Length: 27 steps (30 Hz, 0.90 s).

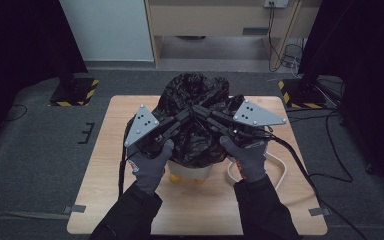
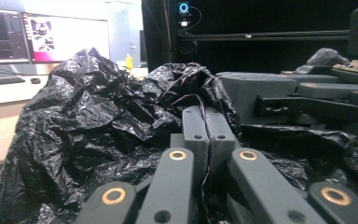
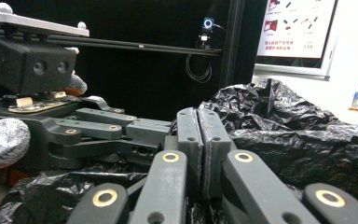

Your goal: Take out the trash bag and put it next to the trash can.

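A crumpled black bin bag (image 1: 195,120) lining a white bin (image 1: 192,172) sits mid-worktop (image 1: 105,165). Left gripper (image 1: 189,114) and right gripper (image 1: 200,111) meet over it, jaws clamped shut on bag plastic.

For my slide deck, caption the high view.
Both grippers, left and right, pinch a black bag over a white bin.

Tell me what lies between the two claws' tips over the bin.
Only crumpled film of the black bag. In the high view the left claw and right claw nearly meet; each gripper view shows jaws shut on plastic.
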Each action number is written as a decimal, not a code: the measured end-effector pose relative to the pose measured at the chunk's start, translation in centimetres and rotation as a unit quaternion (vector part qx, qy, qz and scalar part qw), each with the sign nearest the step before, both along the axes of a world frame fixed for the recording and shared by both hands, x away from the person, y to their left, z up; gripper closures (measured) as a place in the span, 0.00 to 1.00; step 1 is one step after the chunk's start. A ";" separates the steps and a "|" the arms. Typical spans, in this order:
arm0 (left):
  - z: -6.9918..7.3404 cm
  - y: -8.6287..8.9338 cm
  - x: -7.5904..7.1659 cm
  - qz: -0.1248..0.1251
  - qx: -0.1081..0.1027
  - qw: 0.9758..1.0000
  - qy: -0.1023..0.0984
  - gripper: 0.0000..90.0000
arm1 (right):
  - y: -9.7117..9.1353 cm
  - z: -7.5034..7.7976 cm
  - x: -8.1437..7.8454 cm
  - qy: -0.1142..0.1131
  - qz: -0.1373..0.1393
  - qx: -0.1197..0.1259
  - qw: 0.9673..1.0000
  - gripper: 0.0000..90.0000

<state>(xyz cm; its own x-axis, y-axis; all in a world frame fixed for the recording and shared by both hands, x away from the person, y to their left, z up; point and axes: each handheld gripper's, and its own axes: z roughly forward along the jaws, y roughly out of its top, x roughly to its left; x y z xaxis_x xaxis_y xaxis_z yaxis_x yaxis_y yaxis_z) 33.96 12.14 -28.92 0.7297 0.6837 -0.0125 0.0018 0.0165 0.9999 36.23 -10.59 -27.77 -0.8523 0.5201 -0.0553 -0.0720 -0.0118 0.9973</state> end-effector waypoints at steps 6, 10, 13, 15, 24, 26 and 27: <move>-0.1 0.6 0.1 -0.044 -0.011 0.999 0.006 0.82 | -0.1 0.0 0.2 0.002 -0.006 0.002 1.000 0.99; -0.1 0.5 0.3 -0.049 0.003 0.999 0.008 0.74 | 0.1 0.0 0.3 0.002 -0.004 0.000 1.000 0.99; -0.1 0.3 0.3 -0.048 0.020 0.999 0.003 0.72 | 0.2 0.0 0.3 0.003 -0.003 0.000 1.000 0.98; 0.0 0.2 0.3 -0.048 0.027 0.999 0.000 0.71 | 0.2 0.1 0.4 0.003 -0.002 -0.003 1.000 0.98; 0.1 0.1 0.3 -0.047 0.054 0.997 -0.011 0.74 | 0.0 0.4 0.5 0.008 0.006 -0.004 1.000 0.97; 0.1 0.1 0.3 -0.045 0.057 0.997 -0.012 0.76 | 0.0 0.4 0.5 0.009 0.010 -0.004 1.000 0.97; 0.1 0.1 0.3 -0.043 0.058 0.997 -0.013 0.77 | 0.1 0.5 0.4 0.009 0.011 -0.004 1.000 0.96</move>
<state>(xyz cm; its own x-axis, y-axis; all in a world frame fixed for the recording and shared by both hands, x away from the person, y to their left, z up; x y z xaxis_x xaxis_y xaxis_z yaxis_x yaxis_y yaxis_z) 34.26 12.21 -28.80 0.7843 0.6149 0.0826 -0.0275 -0.0986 0.9947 36.67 -10.52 -27.30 -0.8647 0.5004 -0.0437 -0.0530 -0.0043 0.9986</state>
